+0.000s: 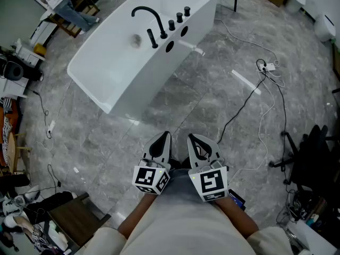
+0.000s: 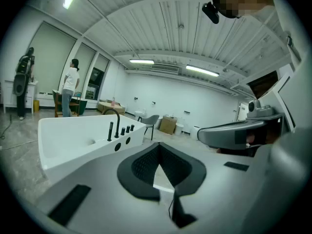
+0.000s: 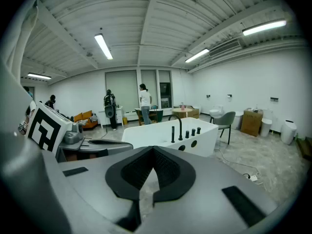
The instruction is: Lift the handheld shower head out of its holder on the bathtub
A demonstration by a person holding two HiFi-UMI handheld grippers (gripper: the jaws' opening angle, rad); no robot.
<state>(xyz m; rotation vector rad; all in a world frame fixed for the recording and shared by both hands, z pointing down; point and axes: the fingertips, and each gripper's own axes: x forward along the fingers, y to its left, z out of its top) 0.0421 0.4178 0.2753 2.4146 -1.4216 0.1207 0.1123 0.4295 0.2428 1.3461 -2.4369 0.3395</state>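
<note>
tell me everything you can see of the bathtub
The bathtub is a white, glossy, freestanding rectangular tub with rounded corners, standing on the grey stone-look floor. Its empty basin shows a drain. One long rim carries black fittings: a curved spout, a slim upright handheld shower head and three knobs. Two dark round spots mark the wall below them.

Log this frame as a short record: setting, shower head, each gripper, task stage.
setting: white bathtub on a grey stone-look floor, cables lying to its right
handheld shower head: upright in its holder on the tub rim, beside the black faucet
left gripper: fingers together, empty, close to the person's body, well apart from the tub
right gripper: fingers together, empty, beside the left one
task stage: not begun; shower head untouched
</note>
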